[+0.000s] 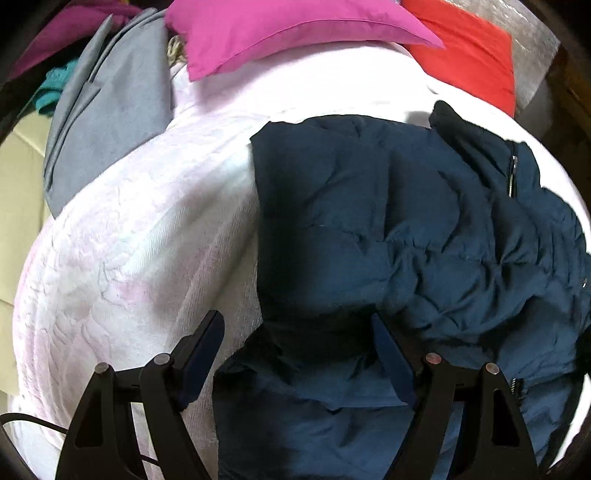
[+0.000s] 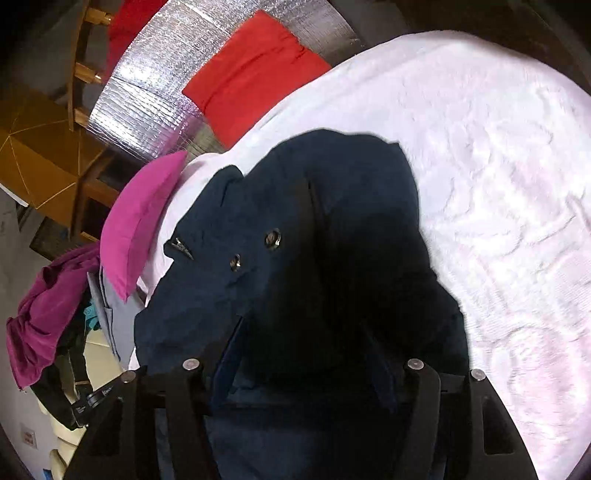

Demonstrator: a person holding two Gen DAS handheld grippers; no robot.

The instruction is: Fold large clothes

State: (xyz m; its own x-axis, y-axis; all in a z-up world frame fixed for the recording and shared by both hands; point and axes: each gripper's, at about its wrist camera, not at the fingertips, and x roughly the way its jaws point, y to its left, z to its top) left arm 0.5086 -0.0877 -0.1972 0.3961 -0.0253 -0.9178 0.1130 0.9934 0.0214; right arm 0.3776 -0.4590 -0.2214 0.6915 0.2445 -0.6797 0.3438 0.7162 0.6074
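Navy jacket [image 1: 388, 221] lies on white bedspread [image 1: 129, 258], pink pillow [image 1: 277, 33] beyond at far end.

Left tongs [image 1: 299, 350] apart, hovering over jacket's near edge, no grip.

Right tongs [image 2: 306, 354] deep in dark folds; clamped or not, cannot tell.

Step looks like folding one side over. Advice: pinch edge fully, lift low, carry across level, keep puffy layers from bunching, press flat with other tongs.

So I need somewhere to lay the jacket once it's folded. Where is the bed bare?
The white bedspread lies bare left of the navy jacket, bordered by the grey garment and the pink pillow. The right wrist view shows another bare stretch on the jacket's far side. It is crowded at the head, where the pink pillow and red pillow lie.
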